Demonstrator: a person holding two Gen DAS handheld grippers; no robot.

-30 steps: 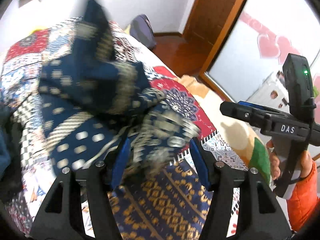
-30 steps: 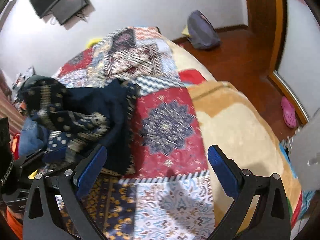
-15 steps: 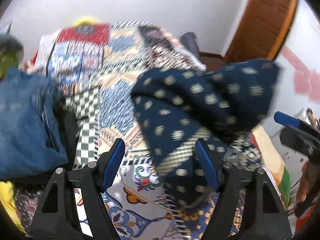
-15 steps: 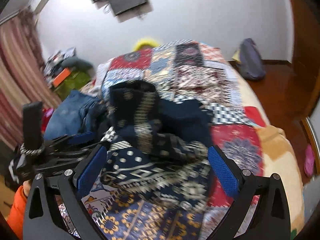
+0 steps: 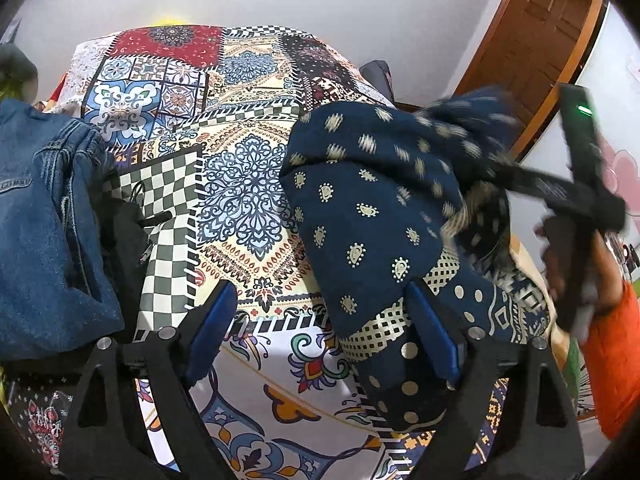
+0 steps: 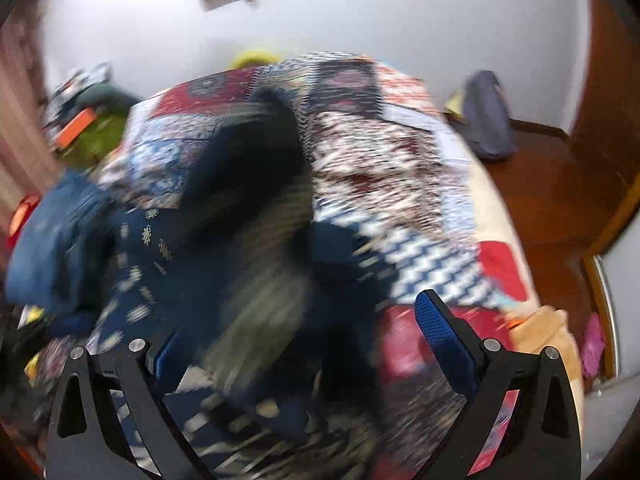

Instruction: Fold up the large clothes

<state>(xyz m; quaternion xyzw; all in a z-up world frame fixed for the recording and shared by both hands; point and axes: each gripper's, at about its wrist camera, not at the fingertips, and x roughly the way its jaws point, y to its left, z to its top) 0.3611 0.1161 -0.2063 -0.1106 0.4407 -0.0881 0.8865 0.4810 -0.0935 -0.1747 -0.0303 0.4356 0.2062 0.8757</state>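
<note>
A navy garment with cream dots and patterned bands (image 5: 372,216) lies bunched on the patchwork bedspread (image 5: 248,184). My left gripper (image 5: 320,320) is open; the garment's lower edge drapes over its right finger, the jaws hold nothing. In the right wrist view the same garment (image 6: 240,248) is blurred by motion and fills the space between the fingers of my right gripper (image 6: 304,336), which is open. The right gripper's body (image 5: 576,168) shows at the right of the left wrist view, against the garment's far end.
Folded blue jeans (image 5: 44,220) and a dark item lie at the bed's left side. A grey bag (image 6: 486,120) sits on the wooden floor by the wall. A wooden door (image 5: 536,36) stands at the right. Clutter lies beyond the bed's left side (image 6: 84,120).
The left gripper let the navy garment go and swung left; the garment dropped onto the bed to its right. The right gripper moved in toward the garment, its view now blurred.
</note>
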